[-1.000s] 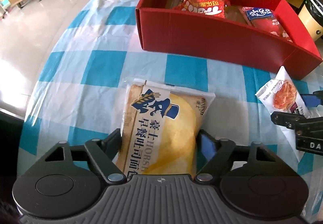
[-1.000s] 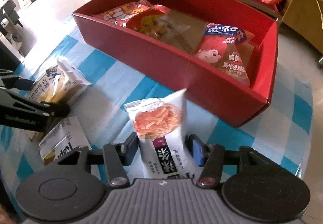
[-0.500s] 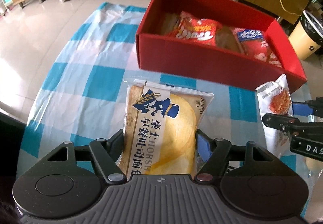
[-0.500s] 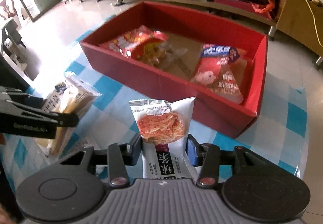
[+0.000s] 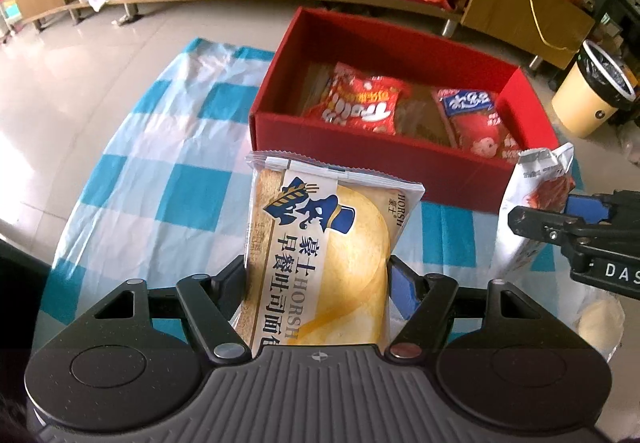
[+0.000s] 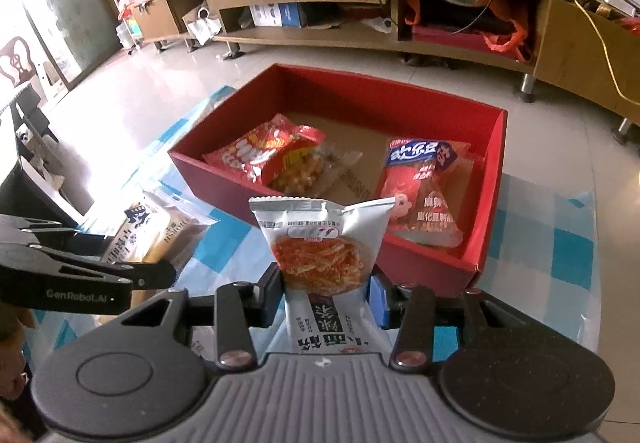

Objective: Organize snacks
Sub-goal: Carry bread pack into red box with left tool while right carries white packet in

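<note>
A: Holding anything, the left gripper (image 5: 318, 279)?

B: Yes. Its jaws squeeze the bread pack (image 5: 324, 255) from both sides, and the pack sticks out ahead of them.

A: And the right gripper (image 6: 326, 293)?

B: Its jaws are pinched tight on the noodle bag (image 6: 324, 243), which stands up between them.

A: Where is the box (image 6: 400, 263)?

B: Just past both pairs of jaws, on the checked cloth (image 5: 168, 179), with red snack bags (image 6: 424, 187) inside

bread packet (image 5: 320, 263) bottom hidden behind gripper body, bin (image 5: 592, 95) edge-cropped
</note>
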Demonstrator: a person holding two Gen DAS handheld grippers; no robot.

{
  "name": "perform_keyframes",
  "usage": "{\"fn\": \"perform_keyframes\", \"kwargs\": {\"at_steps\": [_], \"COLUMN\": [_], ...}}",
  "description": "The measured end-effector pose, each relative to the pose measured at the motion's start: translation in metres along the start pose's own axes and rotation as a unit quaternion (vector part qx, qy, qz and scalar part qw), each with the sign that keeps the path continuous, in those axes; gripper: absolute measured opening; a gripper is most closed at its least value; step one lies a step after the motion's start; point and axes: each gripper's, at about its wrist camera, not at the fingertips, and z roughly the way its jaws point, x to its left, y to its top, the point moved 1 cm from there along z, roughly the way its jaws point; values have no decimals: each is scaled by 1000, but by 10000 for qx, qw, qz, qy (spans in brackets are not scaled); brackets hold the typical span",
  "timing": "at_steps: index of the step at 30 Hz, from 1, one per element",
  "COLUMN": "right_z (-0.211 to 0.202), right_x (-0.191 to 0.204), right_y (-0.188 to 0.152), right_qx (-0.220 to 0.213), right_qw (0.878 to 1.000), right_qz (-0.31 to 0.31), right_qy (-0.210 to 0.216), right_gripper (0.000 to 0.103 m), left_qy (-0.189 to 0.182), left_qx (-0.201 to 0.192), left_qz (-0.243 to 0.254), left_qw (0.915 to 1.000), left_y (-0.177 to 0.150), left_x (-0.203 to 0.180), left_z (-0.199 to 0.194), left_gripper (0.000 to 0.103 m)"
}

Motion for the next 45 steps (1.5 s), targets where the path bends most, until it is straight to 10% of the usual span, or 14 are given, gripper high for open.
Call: {"fn": "perform_keyframes", "kwargs": {"at_steps": [45], "right_z": [-54], "right_x": [-13], "right_y": [24], "right_qx": [-853], "right_qw": [9953], "right_qz": [391], "right_qy": [223], "right_gripper": [43], "left_qy": [-24], "left_qx": [-694], "left_qz": [59], "left_qw": [9976], "left_y": [26], "left_x": [-29], "left_z": [-24], "left_gripper": [77]}}
